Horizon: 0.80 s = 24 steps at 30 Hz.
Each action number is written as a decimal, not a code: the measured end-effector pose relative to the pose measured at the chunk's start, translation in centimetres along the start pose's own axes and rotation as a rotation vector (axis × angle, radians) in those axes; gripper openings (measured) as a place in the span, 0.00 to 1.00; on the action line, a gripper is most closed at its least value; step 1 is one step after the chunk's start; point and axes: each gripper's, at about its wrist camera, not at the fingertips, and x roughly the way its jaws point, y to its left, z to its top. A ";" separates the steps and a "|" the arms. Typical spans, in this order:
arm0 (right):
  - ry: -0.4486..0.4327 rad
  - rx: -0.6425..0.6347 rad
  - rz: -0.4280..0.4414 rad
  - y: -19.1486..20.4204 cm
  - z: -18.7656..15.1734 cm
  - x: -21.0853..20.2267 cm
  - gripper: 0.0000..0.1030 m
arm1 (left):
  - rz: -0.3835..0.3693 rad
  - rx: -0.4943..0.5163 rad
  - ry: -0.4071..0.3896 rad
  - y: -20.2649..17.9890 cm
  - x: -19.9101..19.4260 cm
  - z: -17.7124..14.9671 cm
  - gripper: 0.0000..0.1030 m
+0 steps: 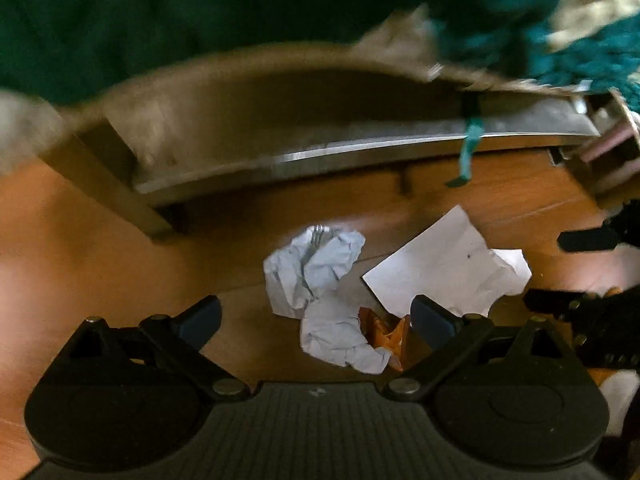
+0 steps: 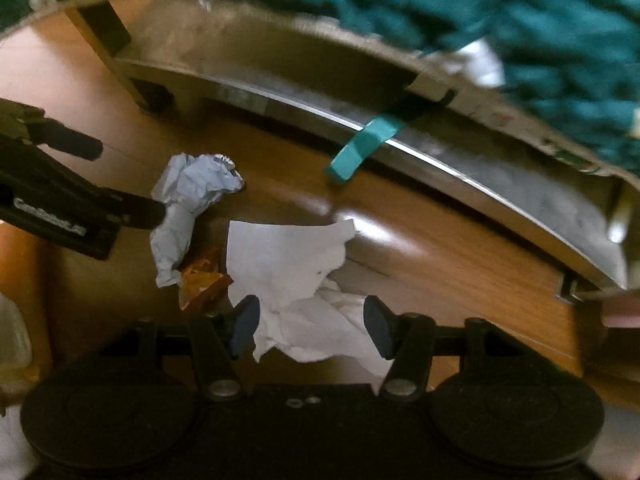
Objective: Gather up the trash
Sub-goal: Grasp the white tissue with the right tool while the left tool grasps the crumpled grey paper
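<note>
Only one piece of lettering on show: a white printed word along the black side of the left gripper (image 2: 132,184), seen in the right wrist view, near the picture's left edge. It is too blurred to read for certain. The papers carry no readable print.

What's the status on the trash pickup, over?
Left gripper open over crumpled paper. Right gripper open around white sheet. Orange wrapper between. Nothing blocking.
</note>
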 end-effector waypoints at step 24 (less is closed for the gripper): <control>0.005 0.046 -0.016 0.6 0.5 4.3 0.00 | -0.044 -0.168 0.147 1.4 9.0 -0.3 0.38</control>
